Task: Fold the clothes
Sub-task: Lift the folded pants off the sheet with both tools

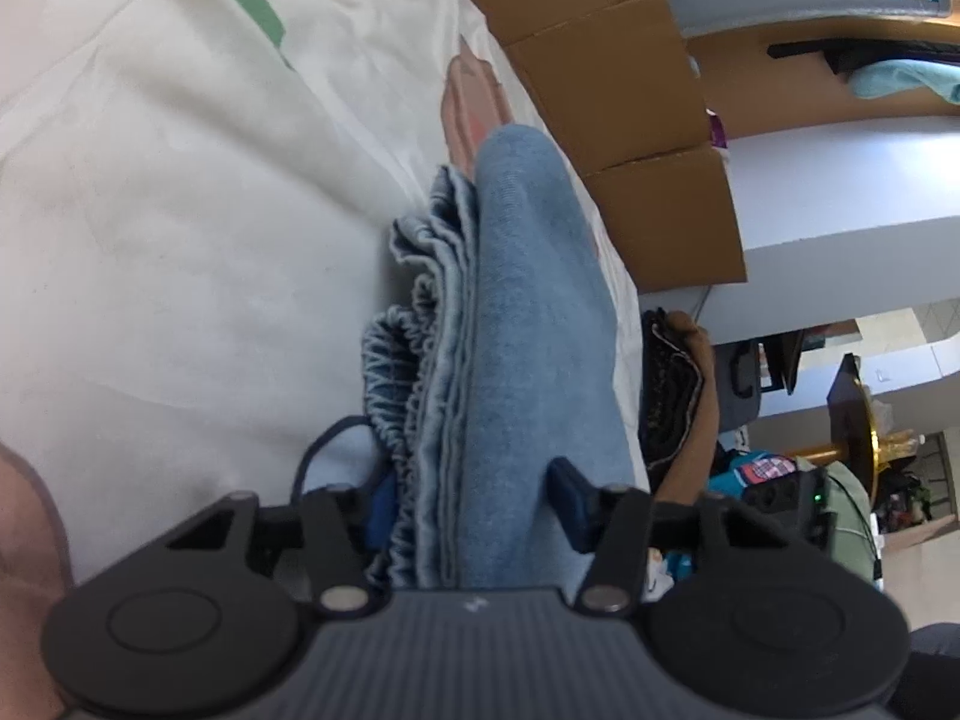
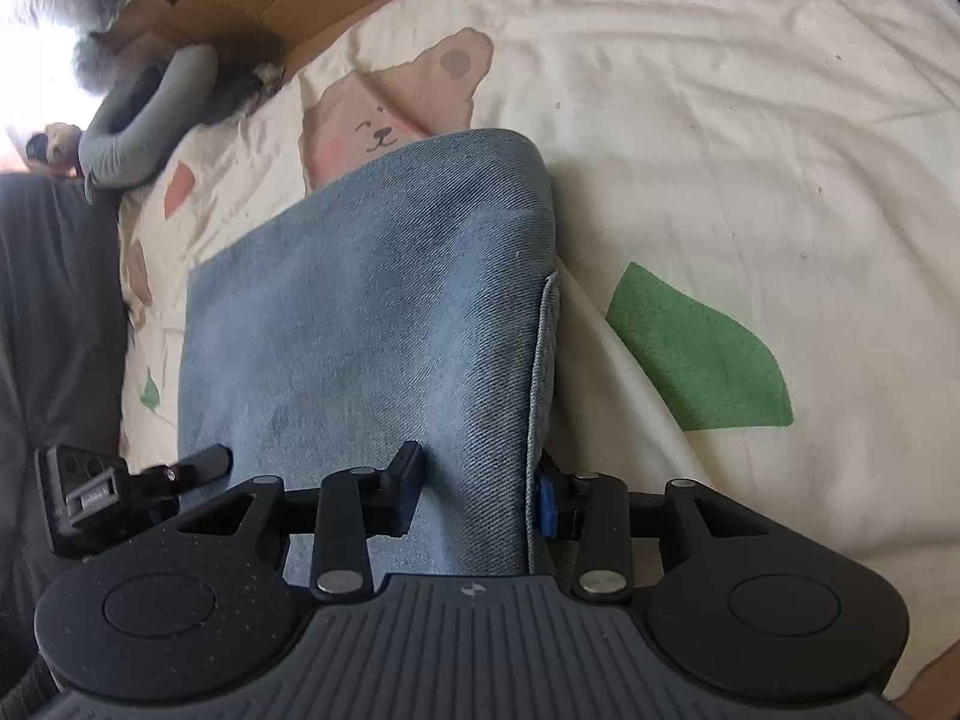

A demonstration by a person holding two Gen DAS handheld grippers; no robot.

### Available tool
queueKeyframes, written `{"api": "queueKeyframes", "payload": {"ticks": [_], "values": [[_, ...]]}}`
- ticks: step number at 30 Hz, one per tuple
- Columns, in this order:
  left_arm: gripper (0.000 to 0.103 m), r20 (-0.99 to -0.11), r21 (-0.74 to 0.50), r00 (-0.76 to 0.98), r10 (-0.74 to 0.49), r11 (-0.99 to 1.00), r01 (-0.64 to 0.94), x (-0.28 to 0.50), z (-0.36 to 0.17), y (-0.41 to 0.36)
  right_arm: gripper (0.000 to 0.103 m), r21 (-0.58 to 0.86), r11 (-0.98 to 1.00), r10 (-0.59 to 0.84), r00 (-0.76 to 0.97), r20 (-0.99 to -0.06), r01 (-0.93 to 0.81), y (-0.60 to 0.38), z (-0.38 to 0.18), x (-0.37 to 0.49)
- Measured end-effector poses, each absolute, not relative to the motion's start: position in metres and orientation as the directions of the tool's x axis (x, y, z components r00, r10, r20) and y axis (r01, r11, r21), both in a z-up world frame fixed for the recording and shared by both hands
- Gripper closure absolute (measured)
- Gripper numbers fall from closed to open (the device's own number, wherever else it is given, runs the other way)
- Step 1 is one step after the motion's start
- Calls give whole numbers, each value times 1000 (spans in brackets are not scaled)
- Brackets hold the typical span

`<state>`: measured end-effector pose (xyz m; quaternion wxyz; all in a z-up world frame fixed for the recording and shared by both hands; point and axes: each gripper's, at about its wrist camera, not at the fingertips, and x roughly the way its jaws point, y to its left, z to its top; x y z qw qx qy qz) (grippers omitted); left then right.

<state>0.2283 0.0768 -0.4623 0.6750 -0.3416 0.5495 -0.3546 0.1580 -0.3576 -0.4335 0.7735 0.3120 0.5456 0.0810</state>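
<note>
Neatly folded, the light-blue jeans [image 2: 372, 312] lie on the bedsheet [image 2: 720, 150].

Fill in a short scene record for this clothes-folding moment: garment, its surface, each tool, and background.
garment: folded blue denim piece, stacked layers visible at one edge
surface: cream bedsheet printed with a bear and green shape
left tool: straddles the denim
right tool: straddles the denim's near end
background: cardboard boxes

Folded jeans [image 2: 372, 312] on bed sheet [image 2: 720, 150].
</note>
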Motion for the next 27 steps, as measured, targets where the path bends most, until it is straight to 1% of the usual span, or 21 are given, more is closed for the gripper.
{"api": "queueKeyframes", "payload": {"ticks": [2, 5, 7, 11, 12, 15, 17, 20, 23, 27], "values": [[48, -503, -849, 139, -853, 518, 104, 229, -462, 75, 59, 576, 786, 464, 401, -790, 225, -356, -435, 158], [42, -499, -855, 130, -857, 511, 85, 231, -466, 73, 54, 569, 790, 456, 402, -794, 226, -351, -436, 161], [42, -494, -860, 118, -861, 504, 78, 234, -468, 70, 52, 569, 793, 459, 400, -793, 219, -348, -438, 163], [43, -502, -856, 95, -860, 510, 85, 240, -468, 64, 53, 588, 779, 479, 399, -782, 216, -351, -443, 163], [44, -509, -852, 87, -857, 515, 90, 241, -466, 63, 54, 591, 777, 482, 399, -780, 216, -351, -443, 163], [49, -530, -838, 69, -845, 534, 111, 243, -461, 61, 63, 596, 774, 487, 401, -775, 213, -352, -440, 161], [51, -543, -829, 66, -837, 547, 118, 243, -457, 60, 70, 597, 775, 490, 403, -773, 204, -352, -436, 160], [52, -557, -819, 75, -827, 562, 117, 242, -453, 59, 76, 607, 773, 502, 405, -764, 186, -353, -432, 159], [55, -571, -809, 86, -817, 577, 114, 239, -449, 58, 80, 623, 761, 516, 411, -751, 182, -356, -429, 158], [58, -583, -798, 92, -807, 590, 122, 237, -440, 57, 81, 635, 754, 527, 421, -738, 168, -357, -421, 157]]}}
